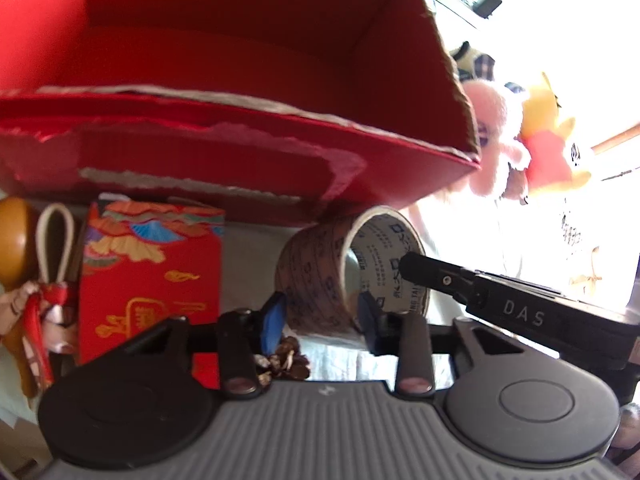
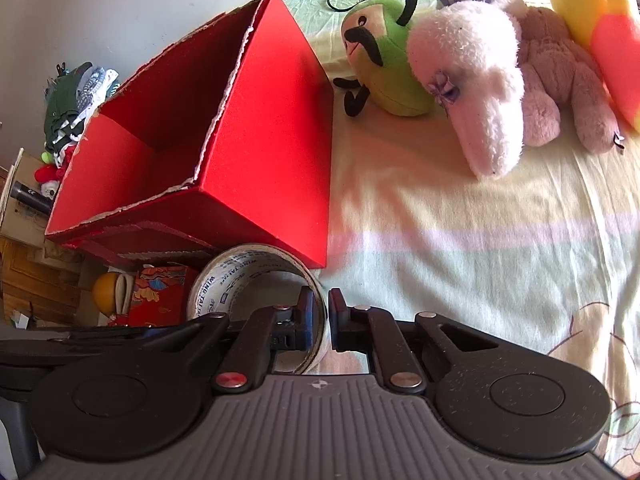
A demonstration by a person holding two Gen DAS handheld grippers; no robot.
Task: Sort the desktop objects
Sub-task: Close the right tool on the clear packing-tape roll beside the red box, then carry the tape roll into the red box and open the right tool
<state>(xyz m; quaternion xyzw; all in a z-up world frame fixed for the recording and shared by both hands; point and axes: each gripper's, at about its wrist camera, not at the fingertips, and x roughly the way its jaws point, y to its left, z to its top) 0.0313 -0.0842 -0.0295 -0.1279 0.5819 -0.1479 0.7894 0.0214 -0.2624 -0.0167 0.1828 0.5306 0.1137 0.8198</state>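
Observation:
A roll of brown packing tape [image 1: 320, 264] hangs just in front of the big open red cardboard box [image 1: 248, 152]. My left gripper [image 1: 321, 320] has its blue pads against the roll's two flat sides, shut on it. My right gripper [image 2: 322, 312] pinches the roll's wall [image 2: 248, 264], one finger inside the ring and one outside. In the left wrist view, a black finger [image 1: 416, 266] of the right gripper reaches into the roll from the right. The red box [image 2: 276, 128] looks empty inside.
Left of the roll are a small red patterned carton [image 1: 152, 280], a white loop with a ribbon [image 1: 54, 244] and a yellow-brown round thing [image 1: 16, 236]. A pinecone [image 1: 286, 360] lies below. Pink [image 2: 472, 76], green [image 2: 384, 60] and yellow [image 2: 592, 20] plush toys lie on the bedsheet [image 2: 460, 260].

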